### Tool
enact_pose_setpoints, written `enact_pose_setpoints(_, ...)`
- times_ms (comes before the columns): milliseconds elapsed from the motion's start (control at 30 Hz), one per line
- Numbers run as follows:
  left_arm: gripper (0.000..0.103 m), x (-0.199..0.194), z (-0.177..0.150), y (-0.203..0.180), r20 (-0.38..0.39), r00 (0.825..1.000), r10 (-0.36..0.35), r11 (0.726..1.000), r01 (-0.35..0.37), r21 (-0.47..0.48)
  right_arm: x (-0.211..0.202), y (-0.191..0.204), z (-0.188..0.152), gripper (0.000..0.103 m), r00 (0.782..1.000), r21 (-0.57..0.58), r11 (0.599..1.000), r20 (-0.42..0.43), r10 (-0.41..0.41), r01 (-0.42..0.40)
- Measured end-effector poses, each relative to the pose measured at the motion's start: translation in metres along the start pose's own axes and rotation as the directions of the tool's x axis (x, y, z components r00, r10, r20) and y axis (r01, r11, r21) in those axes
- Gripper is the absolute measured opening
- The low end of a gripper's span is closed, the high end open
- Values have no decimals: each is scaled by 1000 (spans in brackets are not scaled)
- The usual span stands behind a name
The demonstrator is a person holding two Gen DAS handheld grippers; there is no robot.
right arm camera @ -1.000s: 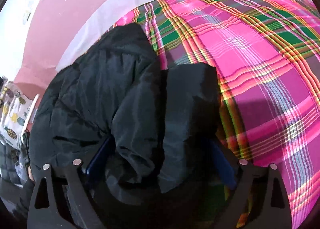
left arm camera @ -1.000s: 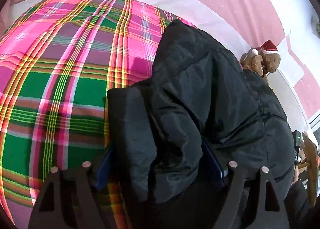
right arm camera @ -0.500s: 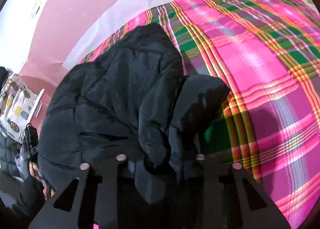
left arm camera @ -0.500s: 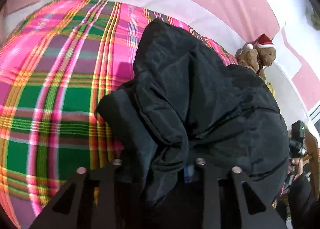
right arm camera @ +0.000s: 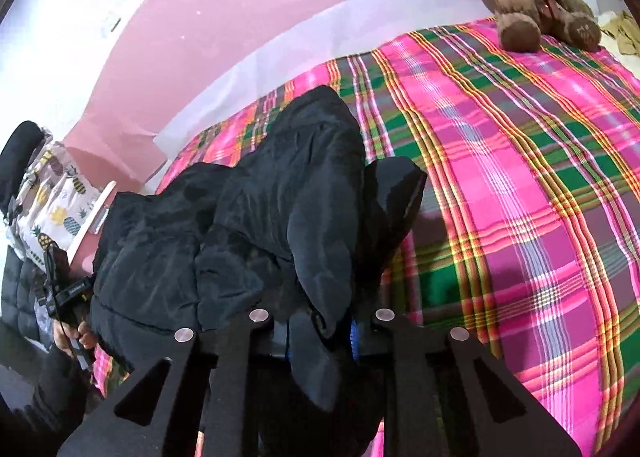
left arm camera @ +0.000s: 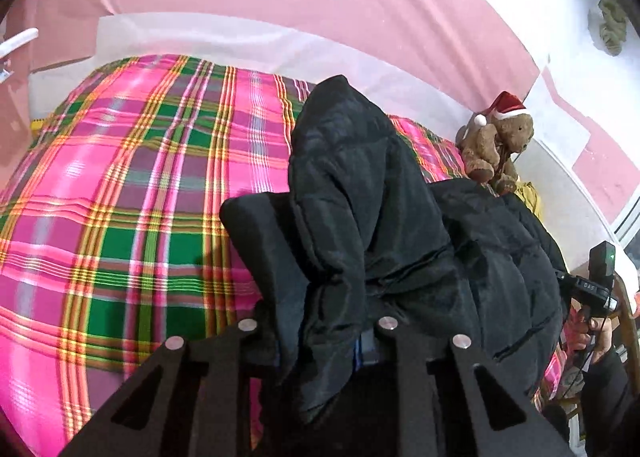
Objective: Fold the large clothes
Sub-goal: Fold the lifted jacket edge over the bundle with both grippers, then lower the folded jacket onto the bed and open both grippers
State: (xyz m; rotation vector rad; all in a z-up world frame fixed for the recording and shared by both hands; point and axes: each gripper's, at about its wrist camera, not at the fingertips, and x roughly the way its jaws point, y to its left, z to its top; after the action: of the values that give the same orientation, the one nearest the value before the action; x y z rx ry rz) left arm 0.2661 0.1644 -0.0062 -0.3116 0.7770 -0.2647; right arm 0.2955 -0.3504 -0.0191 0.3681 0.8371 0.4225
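Item, as I read both wrist views: one black quilted puffer jacket heaped on the pink-and-green plaid bedspread, its bunched fabric pinched by my closing left gripper and closing right gripper.

We see both views evenly and brightly lit, the plaid blanket vivid and sharp. The black jacket swallows detail in its folds and casts a soft shadow beside it. Fisheye bending curves the pink wall, and dark vignette rims every corner.
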Motion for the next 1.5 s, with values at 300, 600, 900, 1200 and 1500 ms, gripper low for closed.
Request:
enact_pose_setpoints(300, 24, -34, 24, 31, 64, 997, 47, 999, -46, -9, 13, 42, 21, 17, 998, -47, 997, 23, 55, -54)
enact_pose_setpoints(600, 24, -52, 67, 87, 106, 986, 133, 991, -131, -21, 68, 101, 54, 17, 992, -86, 989, 31, 120, -117)
enact_pose_setpoints(900, 26, -16, 72, 147, 54, 981, 188, 981, -186, -51, 143, 122, 56, 17, 993, -88, 990, -37, 109, -112)
enact_pose_setpoints(1200, 45, 15, 43, 183, -21, 975, 223, 962, -224, -159, 183, 108, 43, 44, 990, -95, 995, -132, -43, 30)
enact_pose_setpoints(1500, 53, -35, 46, 169, 42, 949, 314, 937, -303, -173, 133, 119, 47, 47, 994, -109, 990, -55, -98, 91)
